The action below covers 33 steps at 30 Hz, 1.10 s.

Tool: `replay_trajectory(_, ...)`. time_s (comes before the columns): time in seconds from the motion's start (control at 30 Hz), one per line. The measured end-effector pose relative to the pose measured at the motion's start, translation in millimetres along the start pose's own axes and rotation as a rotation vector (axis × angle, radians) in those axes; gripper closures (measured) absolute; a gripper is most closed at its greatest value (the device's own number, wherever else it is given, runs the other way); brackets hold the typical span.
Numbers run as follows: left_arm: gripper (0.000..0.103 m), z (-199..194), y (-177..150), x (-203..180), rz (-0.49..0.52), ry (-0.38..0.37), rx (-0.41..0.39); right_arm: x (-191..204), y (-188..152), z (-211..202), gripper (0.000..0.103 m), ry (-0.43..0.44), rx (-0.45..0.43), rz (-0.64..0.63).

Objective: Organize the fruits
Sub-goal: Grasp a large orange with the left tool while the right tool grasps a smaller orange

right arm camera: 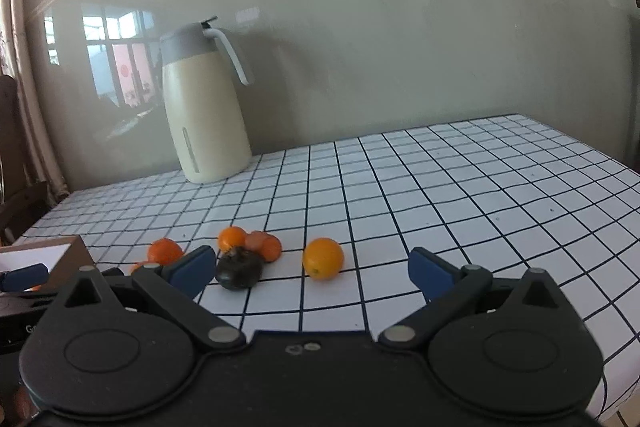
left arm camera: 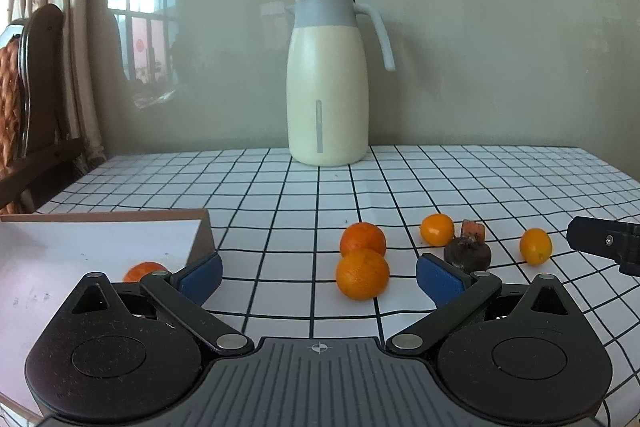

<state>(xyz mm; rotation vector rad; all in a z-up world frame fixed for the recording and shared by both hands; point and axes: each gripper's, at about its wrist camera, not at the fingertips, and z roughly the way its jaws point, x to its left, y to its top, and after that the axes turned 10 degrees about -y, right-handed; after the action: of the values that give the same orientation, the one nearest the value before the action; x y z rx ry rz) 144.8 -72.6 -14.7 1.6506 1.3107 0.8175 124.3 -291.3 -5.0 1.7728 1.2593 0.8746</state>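
Several fruits lie on the checked tablecloth [left arm camera: 280, 195]. Two oranges [left arm camera: 362, 273] sit just ahead of my open left gripper [left arm camera: 320, 277], one behind the other. To their right are a small orange [left arm camera: 437, 229], a dark round fruit [left arm camera: 467, 254], a reddish piece [left arm camera: 473, 230] and a yellow-orange fruit [left arm camera: 536, 246]. A cardboard box [left arm camera: 100, 247] at the left holds one orange [left arm camera: 144, 271]. My right gripper [right arm camera: 311, 271] is open and empty, with the yellow-orange fruit [right arm camera: 323, 258] just ahead between its fingers and the dark fruit [right arm camera: 239, 270] by its left finger.
A cream thermos jug [left arm camera: 327, 83] with a grey lid stands at the back against the wall. A wooden chair [left arm camera: 36, 99] and curtains are beyond the table's left edge. The right gripper's tip [left arm camera: 604, 241] shows at the right edge of the left wrist view.
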Motion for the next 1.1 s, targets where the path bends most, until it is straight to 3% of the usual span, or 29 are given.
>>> replay_trajectory(0.17, 0.0, 8.2, -0.7, -2.0, -0.007, 0.003, 0.013, 3.1, -1.1, 4.2, 0.007, 0.003, 0.012, 0.0)
replay_trajectory(0.4, 0.0, 16.4, -2.2, -5.7, -0.008, -0.004, 0.033, 7.3, -0.3, 13.6, 0.02, 0.016, 0.044, -0.011)
replay_trajectory(0.5, 0.009, 20.1, -1.8, -6.9, -0.007, -0.009, 0.047, 7.9, 0.7, 16.7, 0.027, 0.018, 0.054, -0.013)
replay_trajectory(0.8, 0.009, 33.0, -3.3, -8.3, -0.025, -0.009, 0.081, 9.9, 2.8, 27.2, 0.031, 0.015, 0.082, -0.012)
replay_trajectory(1.1, 0.019, 44.6, -4.7, -10.0, -0.032, -0.024, 0.104, 8.8, 3.4, 42.8, 0.036, 0.004, 0.125, -0.008)
